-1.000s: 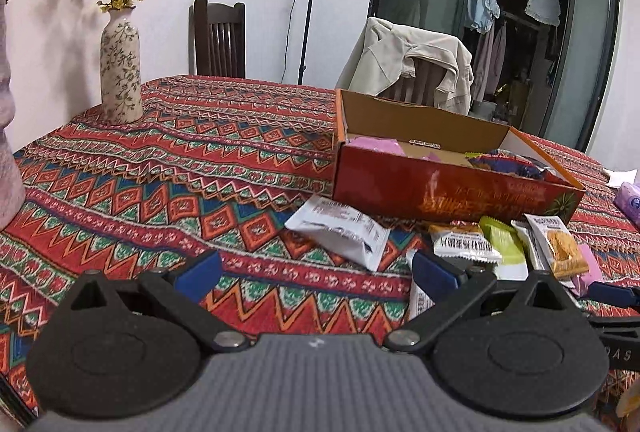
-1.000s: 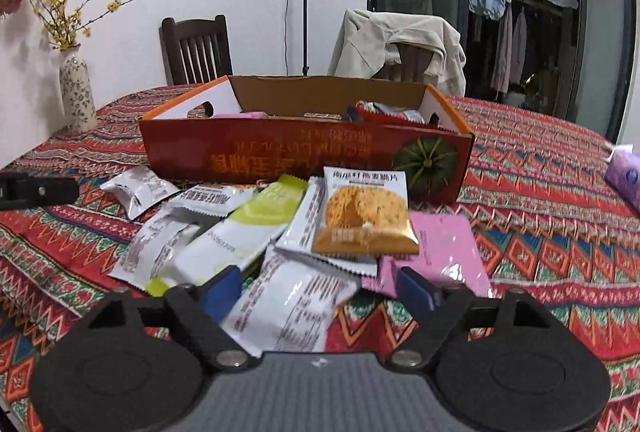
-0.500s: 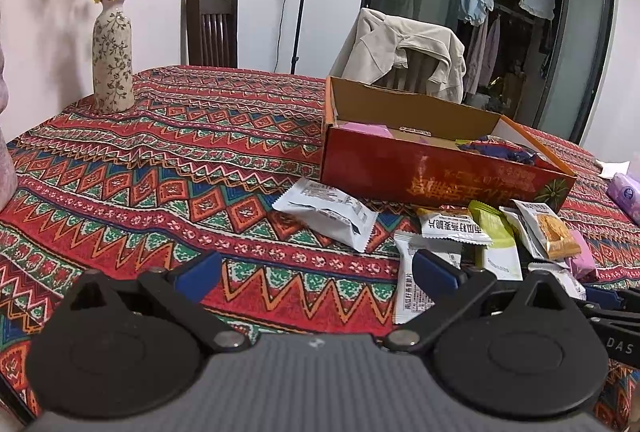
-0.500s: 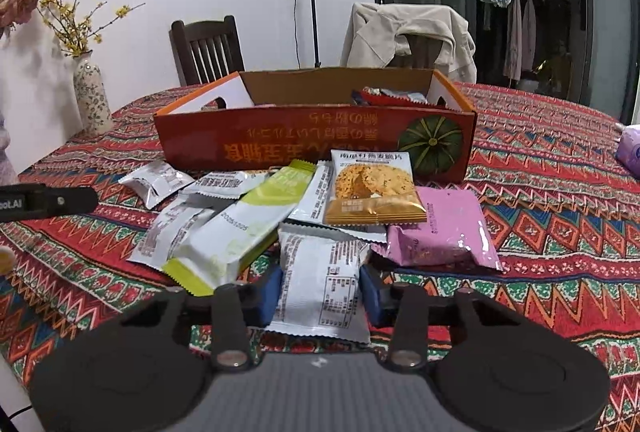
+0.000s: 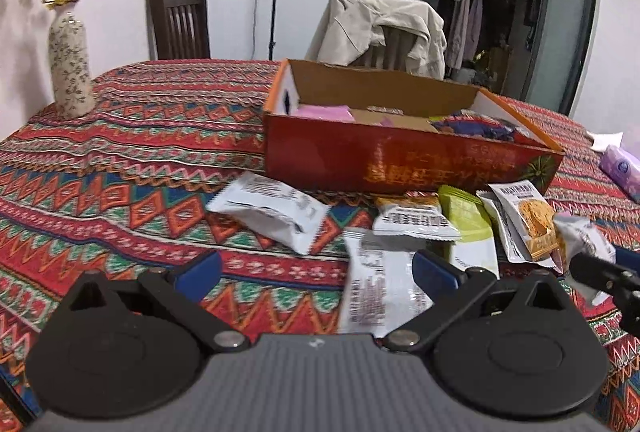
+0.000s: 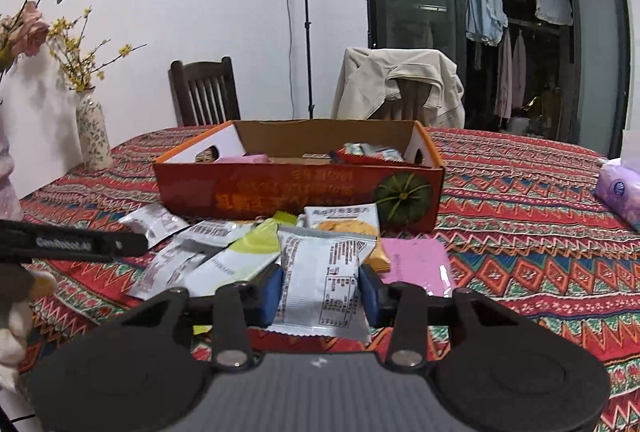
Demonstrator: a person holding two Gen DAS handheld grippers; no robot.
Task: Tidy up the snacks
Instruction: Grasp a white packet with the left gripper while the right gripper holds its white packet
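Note:
An orange cardboard box [image 5: 400, 159] with some snacks inside stands on the patterned tablecloth; it also shows in the right wrist view [image 6: 296, 187]. Several snack packets lie in front of it. My right gripper [image 6: 321, 290] is shut on a white snack packet [image 6: 320, 280] and holds it lifted above the pile. That packet and gripper show at the right edge of the left wrist view [image 5: 588, 244]. My left gripper [image 5: 316, 268] is open and empty, low over the cloth, with a white packet [image 5: 372, 292] lying by its right finger.
A white packet [image 5: 268, 211] lies apart left of the pile. A green packet [image 6: 240, 260], a biscuit packet [image 6: 344, 220] and a pink packet [image 6: 416, 264] lie before the box. A vase [image 5: 70, 63] stands far left, a purple tissue pack [image 6: 620, 191] at the right.
My right gripper closed on the white packet and lifted it off the pile. My left gripper moved forward and right toward the packets, staying open.

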